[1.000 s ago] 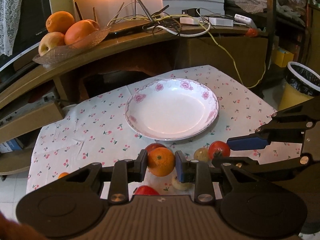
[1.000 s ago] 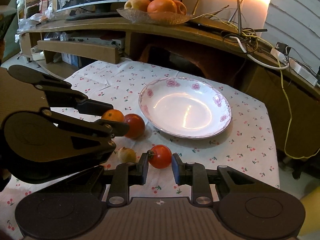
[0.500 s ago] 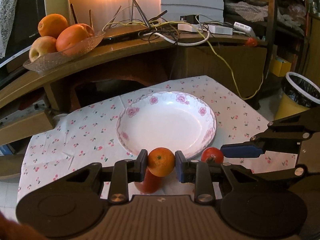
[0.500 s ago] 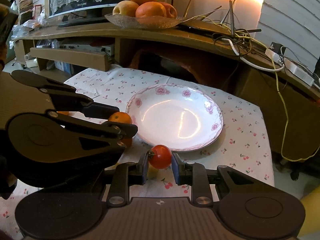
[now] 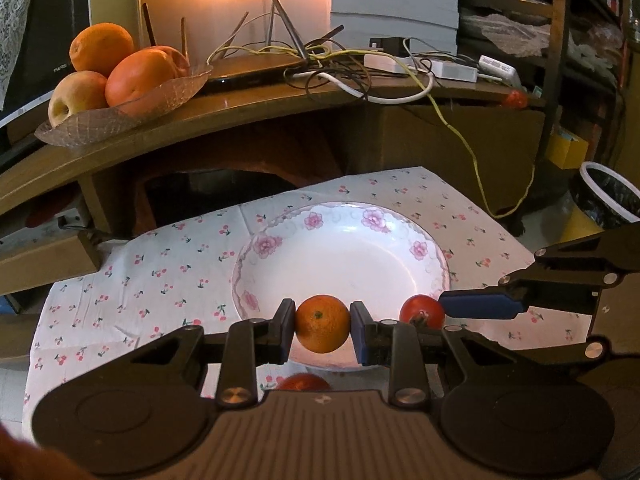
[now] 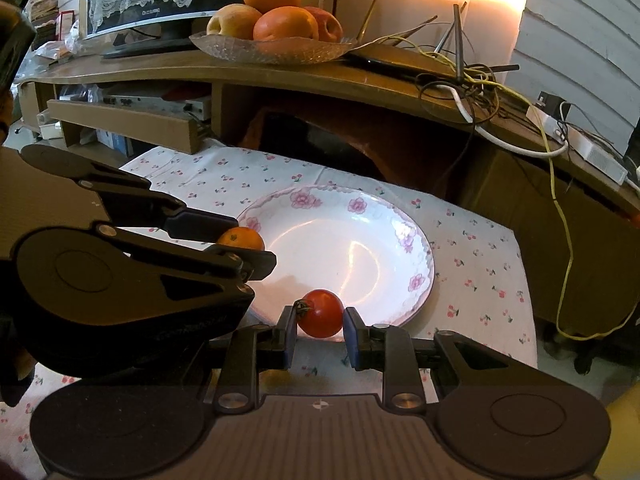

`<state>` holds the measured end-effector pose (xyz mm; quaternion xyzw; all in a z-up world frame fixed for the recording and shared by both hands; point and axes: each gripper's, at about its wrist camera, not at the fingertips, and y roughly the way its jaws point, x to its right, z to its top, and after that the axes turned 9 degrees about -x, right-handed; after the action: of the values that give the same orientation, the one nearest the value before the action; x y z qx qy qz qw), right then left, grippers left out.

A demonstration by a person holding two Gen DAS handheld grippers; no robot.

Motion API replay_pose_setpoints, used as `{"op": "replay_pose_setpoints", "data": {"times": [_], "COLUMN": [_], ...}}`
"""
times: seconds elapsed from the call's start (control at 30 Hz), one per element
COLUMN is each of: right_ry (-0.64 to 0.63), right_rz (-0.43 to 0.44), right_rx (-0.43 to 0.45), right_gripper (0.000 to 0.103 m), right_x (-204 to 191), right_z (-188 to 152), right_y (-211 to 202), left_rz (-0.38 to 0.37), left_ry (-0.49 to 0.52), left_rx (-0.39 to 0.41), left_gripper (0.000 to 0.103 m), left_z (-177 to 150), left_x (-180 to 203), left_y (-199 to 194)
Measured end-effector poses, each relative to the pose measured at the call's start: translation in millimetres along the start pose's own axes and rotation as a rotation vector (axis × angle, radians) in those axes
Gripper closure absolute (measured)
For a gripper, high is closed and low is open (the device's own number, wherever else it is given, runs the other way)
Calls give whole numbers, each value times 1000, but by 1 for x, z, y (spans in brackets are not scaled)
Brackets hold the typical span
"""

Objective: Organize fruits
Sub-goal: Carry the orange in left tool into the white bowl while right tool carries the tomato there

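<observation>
A white plate (image 5: 400, 224) with pink flowers lies on the cherry-print tablecloth (image 5: 160, 272). My left gripper (image 5: 322, 330) is shut on a small orange (image 5: 322, 324), held over the plate's near rim. My right gripper (image 6: 320, 326) is shut on a red tomato (image 6: 320, 312), also over the near rim of the plate (image 6: 360, 208). In the left wrist view the tomato (image 5: 422, 312) shows to the right of the orange. In the right wrist view the orange (image 6: 240, 238) sits at the plate's left edge. A red fruit (image 5: 304, 382) lies on the cloth below my left gripper, mostly hidden.
A glass dish (image 5: 120, 116) with oranges and an apple stands on the wooden shelf (image 5: 280, 108) behind the table. Tangled cables (image 5: 340, 64) and a power strip lie on that shelf. A lined bin (image 5: 608, 196) stands at the right.
Both grippers have carried their fruits forward from the cloth to above the plate's near rim. The loose fruits on the cloth have slipped below the view.
</observation>
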<state>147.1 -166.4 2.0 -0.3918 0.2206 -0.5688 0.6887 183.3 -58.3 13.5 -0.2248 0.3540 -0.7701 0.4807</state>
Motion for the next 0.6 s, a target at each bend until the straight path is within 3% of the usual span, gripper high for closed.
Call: {"op": "replay_pose_setpoints", "data": {"times": [0.6], "right_ry": [-27], "right_rz": [-48], "right_rx": [-25], "right_gripper": [78], "right_x": [10], "right_z": [19], "right_y": [40], "left_rz": [9], "left_ry": [-26], "left_rx": [-37], "left_gripper": [68], "left_z": [12], "left_x": [-20], "left_y": [42]}}
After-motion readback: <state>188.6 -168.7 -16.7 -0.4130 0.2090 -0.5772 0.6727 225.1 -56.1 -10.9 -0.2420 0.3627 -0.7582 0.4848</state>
